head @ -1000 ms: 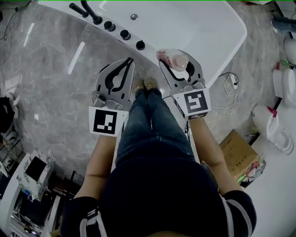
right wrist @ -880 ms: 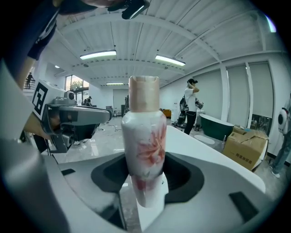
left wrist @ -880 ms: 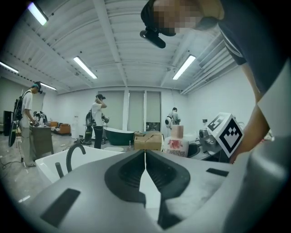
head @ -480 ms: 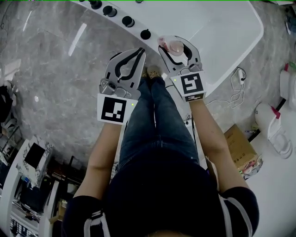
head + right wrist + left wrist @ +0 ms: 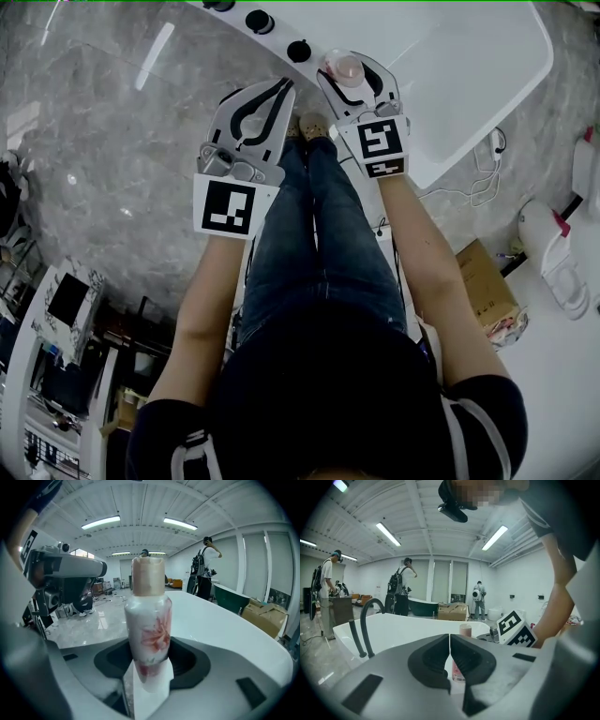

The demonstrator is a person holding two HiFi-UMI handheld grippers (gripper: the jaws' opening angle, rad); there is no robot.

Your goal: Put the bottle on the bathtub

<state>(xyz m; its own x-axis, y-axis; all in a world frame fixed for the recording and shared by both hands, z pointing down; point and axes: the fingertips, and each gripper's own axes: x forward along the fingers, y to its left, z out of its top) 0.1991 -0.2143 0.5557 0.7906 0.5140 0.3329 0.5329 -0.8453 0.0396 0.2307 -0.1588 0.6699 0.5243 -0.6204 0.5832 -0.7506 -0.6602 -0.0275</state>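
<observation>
A white bottle with a pink flower print and a beige cap (image 5: 148, 634) stands upright between the jaws of my right gripper (image 5: 149, 667), which is shut on it. In the head view that bottle (image 5: 348, 68) hangs over the rim of the white bathtub (image 5: 469, 84), just right of the black knobs. My left gripper (image 5: 278, 89) is beside it to the left, over the grey floor, jaws shut with nothing in them. Past the closed jaws of the left gripper (image 5: 450, 641), the bottle (image 5: 461, 660) and the tub (image 5: 398, 630) show in the left gripper view.
Black tap knobs (image 5: 298, 51) and a curved black spout (image 5: 365, 625) sit on the tub rim. A cable (image 5: 483, 178), a cardboard box (image 5: 487, 286) and white fixtures (image 5: 553, 253) lie on the floor to the right. Other people stand behind the tub (image 5: 401, 590).
Both grippers have sunk and moved forward toward the tub rim; the right one carries the bottle from over the floor edge to over the rim. The jaws have kept their stance.
</observation>
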